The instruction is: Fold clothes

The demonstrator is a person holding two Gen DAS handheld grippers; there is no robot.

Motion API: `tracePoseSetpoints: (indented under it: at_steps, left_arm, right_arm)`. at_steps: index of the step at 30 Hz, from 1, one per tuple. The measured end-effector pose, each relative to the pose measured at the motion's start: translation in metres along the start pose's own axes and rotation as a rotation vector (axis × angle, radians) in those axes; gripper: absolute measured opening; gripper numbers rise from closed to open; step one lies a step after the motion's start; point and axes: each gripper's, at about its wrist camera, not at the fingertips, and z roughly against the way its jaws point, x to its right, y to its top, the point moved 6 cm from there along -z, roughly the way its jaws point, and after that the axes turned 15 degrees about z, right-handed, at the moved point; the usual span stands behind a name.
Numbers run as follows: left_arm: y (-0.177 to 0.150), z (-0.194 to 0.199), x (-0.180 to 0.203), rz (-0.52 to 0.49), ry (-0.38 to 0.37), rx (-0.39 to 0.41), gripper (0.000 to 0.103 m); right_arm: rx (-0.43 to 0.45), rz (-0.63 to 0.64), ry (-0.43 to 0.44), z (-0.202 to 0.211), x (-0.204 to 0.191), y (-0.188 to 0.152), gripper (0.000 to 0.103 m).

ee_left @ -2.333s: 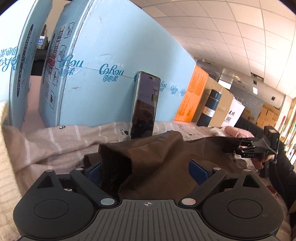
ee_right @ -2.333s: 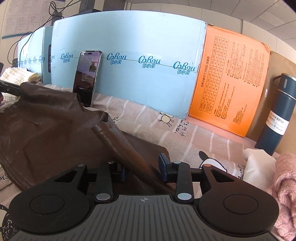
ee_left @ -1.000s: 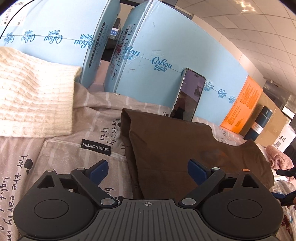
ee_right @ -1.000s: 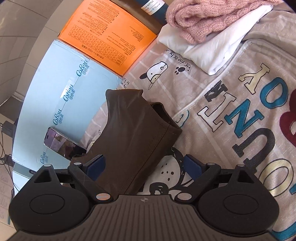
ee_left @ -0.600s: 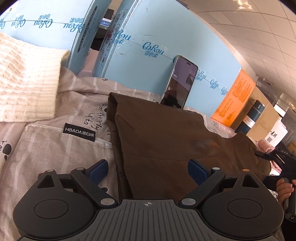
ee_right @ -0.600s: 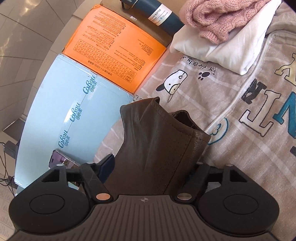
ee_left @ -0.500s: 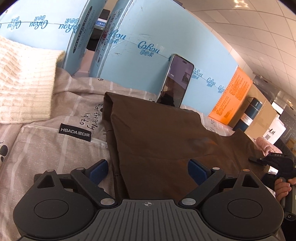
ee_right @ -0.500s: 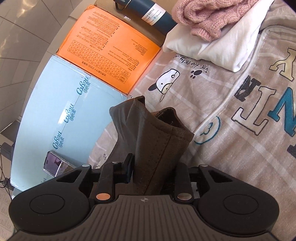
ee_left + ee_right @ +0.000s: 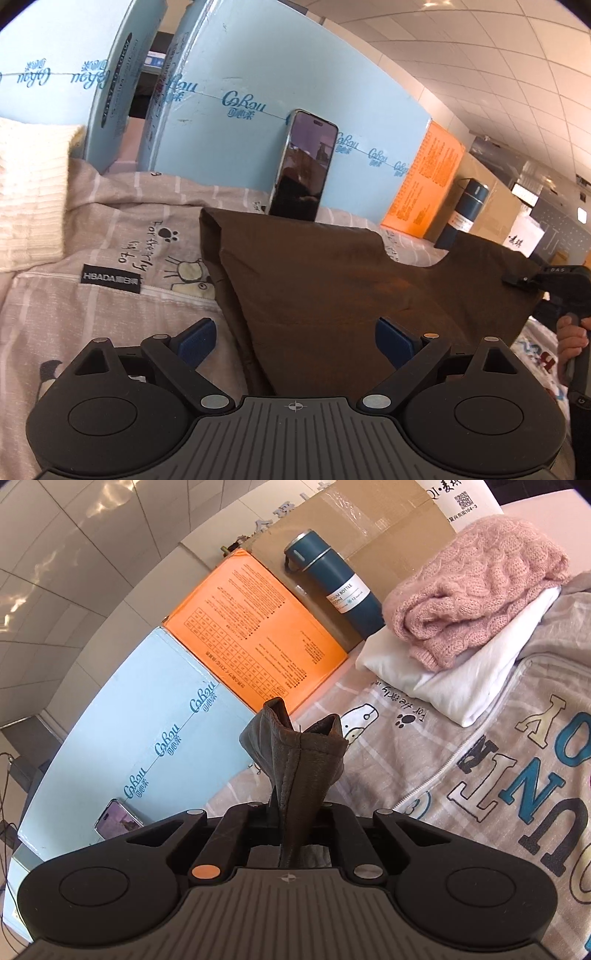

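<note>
A brown garment [image 9: 332, 280] lies spread over a printed bedsheet [image 9: 110, 295], reaching from near the back edge of the bed, where a phone [image 9: 304, 166] leans upright against a light-blue box [image 9: 240, 122], toward the right side. The left gripper [image 9: 295, 338] hovers low over the near part of the garment with its blue-padded fingers [image 9: 195, 336] spread wide, one on each side of the cloth's near edge and nothing between them gripped. The right gripper [image 9: 297, 812] is closed tight on a bunched corner of the same brown garment [image 9: 295, 753], which rises in a puckered peak above the fingers. In the left wrist view that right gripper [image 9: 524, 278] pinches the garment's far right corner, lifted off the sheet.

Beyond it, toward the right end of the bed, a pink knit sweater [image 9: 472, 590] sits on top of a folded white garment [image 9: 461, 675]. A dark-blue vacuum bottle [image 9: 332, 579] stands just beside them against an orange box [image 9: 255, 627] and a cardboard box [image 9: 369, 520]. A cream knit [image 9: 29, 192] lies at the left edge.
</note>
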Motion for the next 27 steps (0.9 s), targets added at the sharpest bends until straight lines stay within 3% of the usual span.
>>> tracePoseSetpoints:
  at_steps: [5,9,15,21,23,26,27]
  left_arm:
    - [0.001,-0.008,-0.009,0.006,0.081,-0.03,0.095]
    - [0.0,-0.008,-0.007,-0.007,0.062,-0.042,0.095]
    - [-0.004,-0.009,-0.001,-0.016,-0.001,-0.069,0.093]
    - [-0.003,-0.007,-0.002,0.008,-0.006,-0.056,0.093]
    - [0.0,-0.004,-0.005,0.023,-0.001,-0.03,0.093]
    - [0.008,0.003,-0.01,0.056,0.008,0.038,0.094]
    - [0.011,0.006,-0.011,0.065,-0.006,0.06,0.094]
  right_arm:
    - [0.037,0.192,0.102,0.007,-0.064,0.006,0.006]
    - [0.037,0.364,0.207,0.01,-0.121,-0.005,0.006]
    - [-0.082,0.575,0.383,0.002,-0.195,-0.051,0.006]
    - [-0.196,0.813,0.426,-0.003,-0.218,-0.11,0.007]
    - [-0.214,0.899,0.435,-0.002,-0.218,-0.126,0.012]
    - [-0.258,0.987,0.506,0.003,-0.216,-0.141,0.034]
    - [-0.28,1.008,0.552,0.006,-0.215,-0.147,0.052]
